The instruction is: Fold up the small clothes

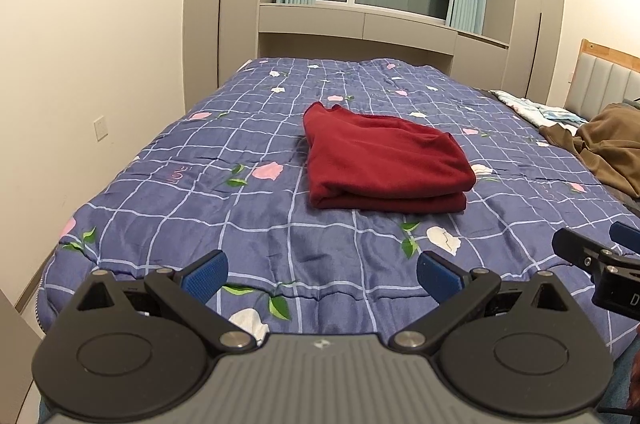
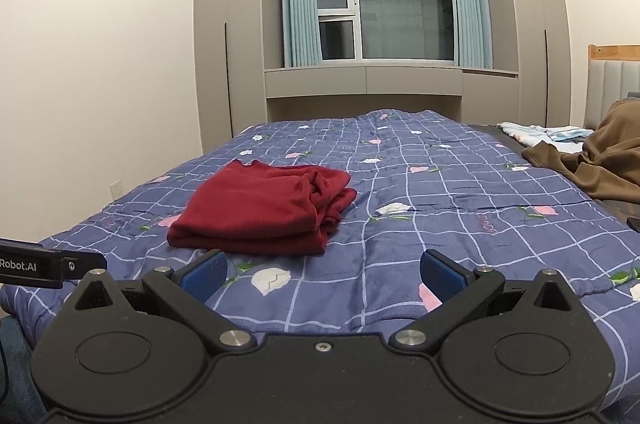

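A dark red garment (image 1: 384, 164) lies folded in a compact stack on the blue checked floral quilt (image 1: 200, 200); it also shows in the right wrist view (image 2: 264, 212). My left gripper (image 1: 322, 278) is open and empty, held back near the quilt's front edge, well short of the garment. My right gripper (image 2: 324, 272) is open and empty, also near the front edge, with the garment ahead and to its left. Part of the right gripper (image 1: 600, 260) shows at the right of the left wrist view.
A brown garment (image 2: 600, 160) and a light patterned cloth (image 2: 544, 134) lie at the right near the headboard (image 2: 612, 76). Wardrobes and a curtained window stand behind the bed. A white wall runs along the left side.
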